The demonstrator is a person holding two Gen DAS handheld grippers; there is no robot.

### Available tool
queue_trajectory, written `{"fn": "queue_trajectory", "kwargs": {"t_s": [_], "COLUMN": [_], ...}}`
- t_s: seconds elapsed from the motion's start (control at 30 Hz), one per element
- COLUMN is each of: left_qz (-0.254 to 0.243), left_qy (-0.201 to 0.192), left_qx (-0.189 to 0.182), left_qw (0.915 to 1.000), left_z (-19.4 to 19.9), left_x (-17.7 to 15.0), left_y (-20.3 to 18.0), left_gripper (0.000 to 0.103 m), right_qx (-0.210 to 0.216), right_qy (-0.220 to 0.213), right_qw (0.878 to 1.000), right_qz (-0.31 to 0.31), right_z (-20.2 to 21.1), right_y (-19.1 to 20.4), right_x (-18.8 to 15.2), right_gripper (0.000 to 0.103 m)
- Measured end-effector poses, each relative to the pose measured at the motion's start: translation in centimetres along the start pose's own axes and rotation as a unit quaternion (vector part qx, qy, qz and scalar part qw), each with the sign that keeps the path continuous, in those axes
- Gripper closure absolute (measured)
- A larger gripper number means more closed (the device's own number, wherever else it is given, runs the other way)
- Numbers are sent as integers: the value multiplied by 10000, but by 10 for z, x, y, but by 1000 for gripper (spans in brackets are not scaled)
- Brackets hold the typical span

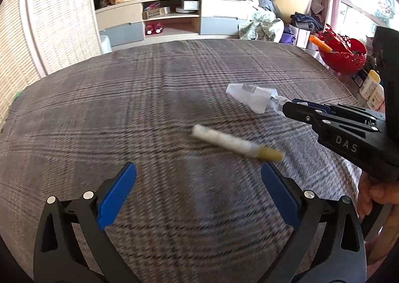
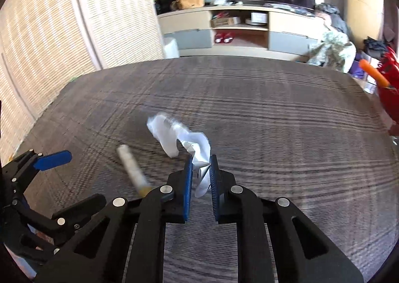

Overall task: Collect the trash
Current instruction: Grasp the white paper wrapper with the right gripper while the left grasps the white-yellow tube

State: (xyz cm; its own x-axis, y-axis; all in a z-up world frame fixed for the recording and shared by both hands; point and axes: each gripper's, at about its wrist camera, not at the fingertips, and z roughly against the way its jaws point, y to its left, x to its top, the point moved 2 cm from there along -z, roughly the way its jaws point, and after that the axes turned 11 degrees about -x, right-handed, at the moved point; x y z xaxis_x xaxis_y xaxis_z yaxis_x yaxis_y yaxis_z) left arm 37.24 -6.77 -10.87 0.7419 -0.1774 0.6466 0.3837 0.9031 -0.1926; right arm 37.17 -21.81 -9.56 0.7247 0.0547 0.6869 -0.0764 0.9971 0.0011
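Note:
A crumpled white wrapper (image 2: pixel 179 137) with a silvery inside lies on the plaid cloth, and my right gripper (image 2: pixel 201 159) is shut on its near end. From the left wrist view the same wrapper (image 1: pixel 251 96) sticks out past the right gripper (image 1: pixel 280 104), which reaches in from the right. A white stick with a yellow tip (image 1: pixel 237 144) lies on the cloth just beyond my left gripper (image 1: pixel 198 170), whose blue pads stand wide open and hold nothing. In the right wrist view this white stick (image 2: pixel 132 167) lies left of the right gripper, and the left gripper (image 2: pixel 53 158) shows at the far left.
The plaid-covered table (image 1: pixel 124 108) fills both views. A red basket (image 1: pixel 343 54) with an orange-handled tool and some bottles (image 1: pixel 372 88) stand at its right edge. A hand (image 1: pixel 374 195) holds the right gripper. Beyond the table stand a cluttered TV cabinet (image 1: pixel 172 17) and a white bin (image 2: pixel 172 47).

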Motion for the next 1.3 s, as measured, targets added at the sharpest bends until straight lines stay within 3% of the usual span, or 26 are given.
{"fn": "queue_trajectory", "kwargs": {"t_s": [0.2, 0.43, 0.53, 0.7, 0.9, 1.0, 1.3], "left_qz": [-39, -89, -142, -357, -492, -591, -705], "left_qy": [28, 231, 342, 327, 353, 377, 376], "left_qx": [-95, 90, 116, 81, 68, 24, -282], "left_qw": [9999, 9997, 9992, 9988, 9981, 9975, 9964], "left_z": [-22, -51, -55, -43, -28, -17, 25], "left_x": [16, 24, 20, 11, -5, -18, -67], "left_y": [-21, -29, -32, -38, -43, -49, -69], "left_gripper": [8, 9, 20, 55, 85, 92, 92], "right_qx": [-138, -59, -34, 20, 61, 79, 298], "right_qy": [-71, -138, -162, -140, -123, -144, -228], "right_qw": [9999, 9998, 9998, 9998, 9998, 9998, 9990], "right_qz": [-74, -108, -114, -164, -127, -104, -232], "right_z": [7, 15, 18, 22, 39, 53, 99], "right_y": [-26, -41, -44, -48, -48, -45, -36], "right_x": [-3, -9, -11, -17, -34, -43, -78], "right_gripper": [88, 88, 88, 88, 88, 88, 88]}}
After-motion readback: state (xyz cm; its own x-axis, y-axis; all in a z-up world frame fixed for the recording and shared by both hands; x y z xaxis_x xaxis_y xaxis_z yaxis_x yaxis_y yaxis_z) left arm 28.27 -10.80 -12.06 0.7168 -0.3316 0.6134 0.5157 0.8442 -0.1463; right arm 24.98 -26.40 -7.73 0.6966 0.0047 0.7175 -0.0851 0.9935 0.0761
